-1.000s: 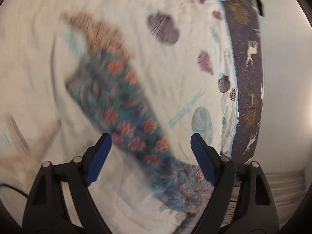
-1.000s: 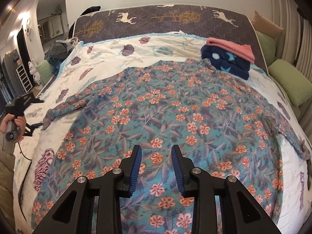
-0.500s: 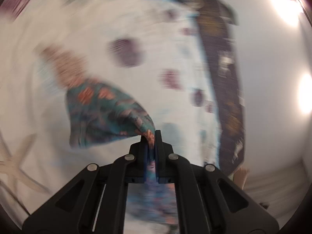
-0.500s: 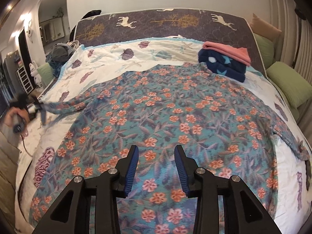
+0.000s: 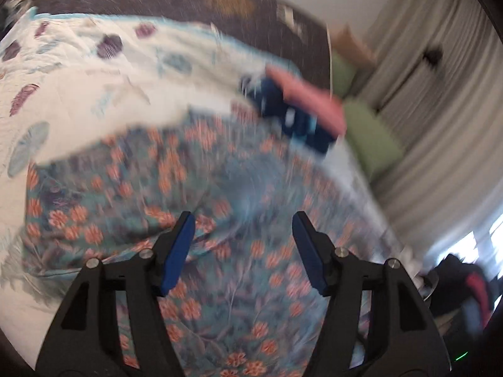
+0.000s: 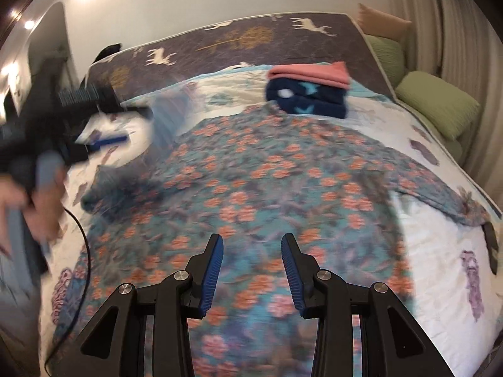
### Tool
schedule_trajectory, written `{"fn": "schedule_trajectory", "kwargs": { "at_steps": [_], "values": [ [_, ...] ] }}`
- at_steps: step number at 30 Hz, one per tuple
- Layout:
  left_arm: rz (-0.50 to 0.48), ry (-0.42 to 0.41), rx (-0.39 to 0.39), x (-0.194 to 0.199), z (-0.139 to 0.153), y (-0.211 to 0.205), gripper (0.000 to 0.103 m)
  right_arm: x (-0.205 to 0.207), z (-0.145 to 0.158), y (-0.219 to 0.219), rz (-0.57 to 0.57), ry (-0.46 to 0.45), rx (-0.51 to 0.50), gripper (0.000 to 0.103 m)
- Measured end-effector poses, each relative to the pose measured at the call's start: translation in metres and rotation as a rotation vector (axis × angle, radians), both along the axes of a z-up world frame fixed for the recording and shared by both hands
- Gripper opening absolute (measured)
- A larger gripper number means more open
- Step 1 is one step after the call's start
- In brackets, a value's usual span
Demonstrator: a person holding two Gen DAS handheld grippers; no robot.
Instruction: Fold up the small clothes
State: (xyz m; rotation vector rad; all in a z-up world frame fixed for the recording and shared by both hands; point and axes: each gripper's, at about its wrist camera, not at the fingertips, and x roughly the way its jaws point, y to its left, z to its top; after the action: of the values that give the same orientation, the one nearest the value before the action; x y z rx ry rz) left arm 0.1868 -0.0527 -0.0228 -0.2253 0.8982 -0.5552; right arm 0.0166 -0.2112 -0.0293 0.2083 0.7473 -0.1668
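The bed [image 6: 440,169] carries a white printed quilt – across the frame's middle a floral garment [image 6: 267,194] lies spread flat; at upper right a folded stack [image 6: 308,94] – pink on navy – touches its far edge.

A home bedroom: quilted bed [image 6: 440,245], pillows [image 6: 437,106], curtains [image 5: 440,94].

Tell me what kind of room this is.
A bedroom, most likely: a bed with a printed quilt, a deer-patterned headboard behind it, green pillows alongside, and folded clothes stacked by a floral garment.
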Motion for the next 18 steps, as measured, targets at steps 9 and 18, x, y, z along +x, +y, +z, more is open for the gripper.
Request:
{"fn": "schedule_trajectory", "kwargs": {
  "at_steps": [9,18],
  "values": [
    [0.135,-0.154,0.118,-0.016,0.013,0.064,0.072,0.027,0.003,-0.037,0.052,0.033,0.096,0.043],
    [0.336,-0.054,0.203,-0.016,-0.039,0.147,0.072,0.137,-0.004,-0.03,0.274,0.113,0.328,0.048]
  ]
}}
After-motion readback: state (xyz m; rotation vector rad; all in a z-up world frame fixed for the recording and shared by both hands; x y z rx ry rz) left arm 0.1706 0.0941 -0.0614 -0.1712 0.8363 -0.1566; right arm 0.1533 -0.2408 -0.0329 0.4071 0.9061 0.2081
